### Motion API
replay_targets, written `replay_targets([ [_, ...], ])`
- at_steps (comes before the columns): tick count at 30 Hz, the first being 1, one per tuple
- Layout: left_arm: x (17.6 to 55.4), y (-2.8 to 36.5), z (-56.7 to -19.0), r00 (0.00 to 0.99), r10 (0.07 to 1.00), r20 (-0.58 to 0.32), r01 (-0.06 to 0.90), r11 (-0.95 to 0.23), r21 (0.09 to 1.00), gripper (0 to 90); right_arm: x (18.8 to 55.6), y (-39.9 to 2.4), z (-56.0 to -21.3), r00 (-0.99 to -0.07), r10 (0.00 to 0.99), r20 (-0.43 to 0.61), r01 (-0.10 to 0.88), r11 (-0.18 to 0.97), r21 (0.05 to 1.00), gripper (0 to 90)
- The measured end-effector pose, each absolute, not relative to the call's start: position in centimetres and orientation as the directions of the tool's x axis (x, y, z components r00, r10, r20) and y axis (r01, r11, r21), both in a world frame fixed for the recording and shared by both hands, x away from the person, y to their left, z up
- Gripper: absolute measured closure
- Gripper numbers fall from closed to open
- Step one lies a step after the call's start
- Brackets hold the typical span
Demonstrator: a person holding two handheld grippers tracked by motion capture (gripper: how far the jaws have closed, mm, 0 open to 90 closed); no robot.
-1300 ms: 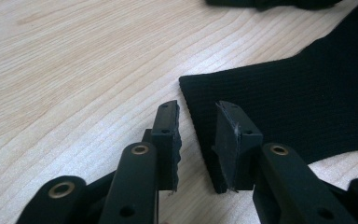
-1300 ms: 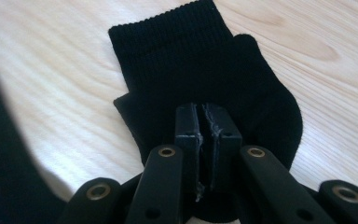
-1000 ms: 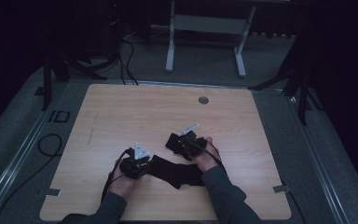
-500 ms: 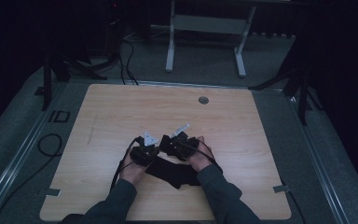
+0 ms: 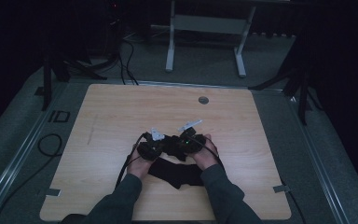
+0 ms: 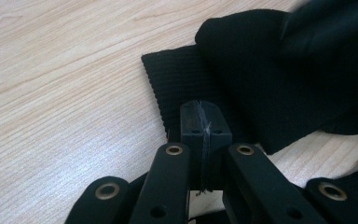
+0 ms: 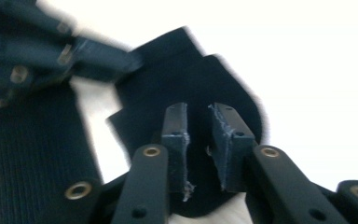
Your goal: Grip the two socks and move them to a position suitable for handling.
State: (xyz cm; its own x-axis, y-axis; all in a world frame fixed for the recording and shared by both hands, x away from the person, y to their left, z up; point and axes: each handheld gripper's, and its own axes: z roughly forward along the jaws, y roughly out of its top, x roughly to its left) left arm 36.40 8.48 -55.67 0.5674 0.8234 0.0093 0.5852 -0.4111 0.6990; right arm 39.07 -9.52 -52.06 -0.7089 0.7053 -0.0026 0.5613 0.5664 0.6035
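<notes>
Left gripper (image 5: 164, 144) moved in beside right gripper (image 5: 176, 145), clamped shut on black sock (image 5: 177, 171); right's jaws just parted, sock between.

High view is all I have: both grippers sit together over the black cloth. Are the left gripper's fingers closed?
Observer: Yes. The left gripper has its fingers pressed together at the ribbed edge of the black cloth. I cannot tell whether fabric is pinched.
Operator: And the right one?
Observer: The right gripper has just been opening. Its fingers stand apart, with the cloth behind the gap and not squeezed.
</notes>
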Motion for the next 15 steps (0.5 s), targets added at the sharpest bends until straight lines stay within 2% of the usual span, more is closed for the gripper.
replay_targets([
  [4, 36.4, 8.6, -55.7, 0.565, 0.825, 0.000, 0.588, -0.403, 0.702, 90.0, 39.5, -10.9, -51.6, -0.662, 0.749, 0.019, 0.610, 0.524, 0.594, 61.2],
  [6, 36.4, 8.6, -55.7, 0.565, 0.825, 0.001, 0.587, -0.403, 0.702, 90.0, 39.6, -11.1, -51.7, -0.654, 0.756, 0.027, 0.622, 0.518, 0.586, 59.2],
  [11, 36.1, 8.4, -55.7, 0.568, 0.822, 0.037, 0.577, -0.431, 0.694, 90.0, 40.0, -12.0, -53.4, -0.552, 0.821, 0.149, 0.748, 0.408, 0.523, 51.5],
  [12, 36.1, 8.4, -55.7, 0.568, 0.822, 0.037, 0.577, -0.431, 0.694, 90.0, 40.0, -12.0, -53.4, -0.552, 0.821, 0.149, 0.748, 0.408, 0.523, 51.5],
  [13, 36.1, 8.4, -55.7, 0.568, 0.822, 0.042, 0.574, -0.433, 0.695, 90.0, 40.4, -12.4, -53.9, -0.513, 0.825, 0.238, 0.797, 0.354, 0.490, 51.6],
  [14, 36.1, 8.4, -55.7, 0.568, 0.822, 0.042, 0.574, -0.433, 0.695, 90.0, 40.4, -12.4, -53.9, -0.513, 0.825, 0.238, 0.797, 0.354, 0.490, 51.6],
  [15, 36.0, 8.4, -55.7, 0.570, 0.820, 0.044, 0.571, -0.434, 0.697, 90.0, 40.4, -12.7, -54.0, -0.508, 0.816, 0.274, 0.802, 0.333, 0.496, 62.4],
])
